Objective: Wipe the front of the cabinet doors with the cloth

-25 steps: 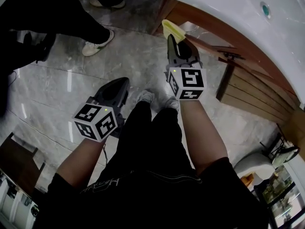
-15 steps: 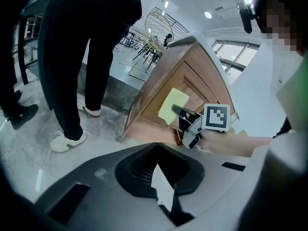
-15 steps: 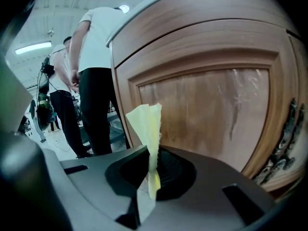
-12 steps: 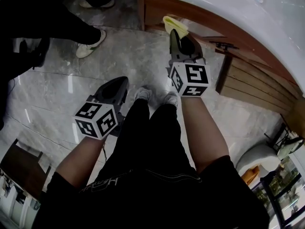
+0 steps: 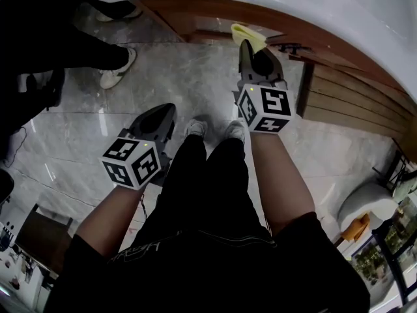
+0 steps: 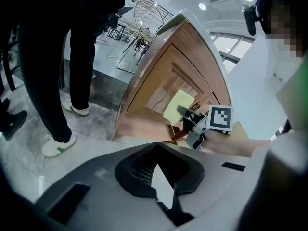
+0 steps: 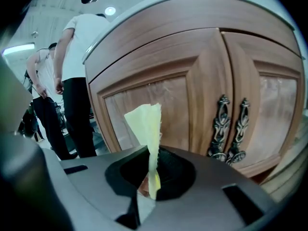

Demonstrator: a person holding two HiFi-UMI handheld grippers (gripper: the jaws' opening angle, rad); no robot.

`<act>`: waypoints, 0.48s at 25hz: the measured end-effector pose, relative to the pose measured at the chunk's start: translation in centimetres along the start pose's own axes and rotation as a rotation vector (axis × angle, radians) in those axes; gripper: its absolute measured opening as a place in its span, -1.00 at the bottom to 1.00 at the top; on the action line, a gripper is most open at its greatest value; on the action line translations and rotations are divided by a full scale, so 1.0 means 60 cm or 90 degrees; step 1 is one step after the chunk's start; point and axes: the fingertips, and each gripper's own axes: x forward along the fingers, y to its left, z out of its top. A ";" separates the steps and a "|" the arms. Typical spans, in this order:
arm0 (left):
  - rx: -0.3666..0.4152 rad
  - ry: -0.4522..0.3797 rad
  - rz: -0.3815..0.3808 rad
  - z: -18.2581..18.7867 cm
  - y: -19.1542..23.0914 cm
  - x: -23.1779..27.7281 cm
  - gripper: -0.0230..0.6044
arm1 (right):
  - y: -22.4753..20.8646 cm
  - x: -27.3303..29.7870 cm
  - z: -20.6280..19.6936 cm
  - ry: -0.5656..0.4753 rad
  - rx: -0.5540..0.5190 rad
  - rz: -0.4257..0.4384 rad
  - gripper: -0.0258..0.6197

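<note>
My right gripper (image 5: pixel 247 46) is shut on a pale yellow cloth (image 5: pixel 248 36), which stands up from the jaws (image 7: pixel 147 129). It is held close in front of the wooden cabinet doors (image 7: pixel 192 85), level with the left door's panel (image 7: pixel 144 100); I cannot tell whether the cloth touches it. Two ornate dark handles (image 7: pixel 230 129) sit where the doors meet. The left gripper view shows the same cloth (image 6: pixel 178 107) against the cabinet (image 6: pixel 161 76). My left gripper (image 5: pixel 164 115) hangs low over the floor, shut and holding nothing (image 6: pixel 162 189).
A white basin top (image 5: pixel 273 2) overhangs the cabinet. One cabinet door (image 5: pixel 306 100) at the right stands ajar. People stand to the left (image 7: pixel 79 81), with shoes (image 5: pixel 116 69) on the grey marble floor (image 5: pixel 195 83). My own legs and shoes (image 5: pixel 215 130) are below.
My right gripper has carried the cloth forward and a little right, closer to the cabinet front. The head view has swung toward the basin. The left gripper has hardly moved.
</note>
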 end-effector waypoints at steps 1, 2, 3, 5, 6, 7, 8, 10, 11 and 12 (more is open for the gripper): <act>0.003 0.003 -0.003 -0.001 -0.004 0.003 -0.91 | -0.008 -0.007 0.000 -0.003 0.005 -0.010 -0.79; 0.006 0.006 -0.005 -0.002 -0.009 0.006 -0.91 | -0.015 -0.014 0.000 -0.005 0.008 -0.020 -0.79; 0.009 0.009 -0.009 -0.003 -0.014 0.009 -0.91 | -0.023 -0.020 -0.001 -0.008 0.011 -0.028 -0.79; 0.016 0.013 -0.017 -0.002 -0.026 0.016 -0.91 | -0.038 -0.029 -0.004 -0.011 0.022 -0.042 -0.79; 0.020 0.015 -0.022 -0.002 -0.032 0.019 -0.91 | -0.045 -0.033 -0.006 -0.012 0.028 -0.048 -0.79; 0.025 0.017 -0.027 -0.002 -0.039 0.021 -0.91 | -0.053 -0.039 -0.008 -0.013 0.031 -0.055 -0.79; 0.029 0.020 -0.032 -0.003 -0.045 0.023 -0.91 | -0.060 -0.044 -0.009 -0.014 0.032 -0.063 -0.79; 0.039 0.029 -0.042 -0.009 -0.054 0.026 -0.91 | -0.073 -0.056 -0.012 -0.017 0.035 -0.077 -0.79; 0.043 0.034 -0.046 -0.013 -0.057 0.027 -0.91 | -0.079 -0.061 -0.013 -0.018 0.037 -0.083 -0.79; 0.047 0.038 -0.050 -0.017 -0.060 0.028 -0.91 | -0.084 -0.066 -0.015 -0.019 0.039 -0.087 -0.79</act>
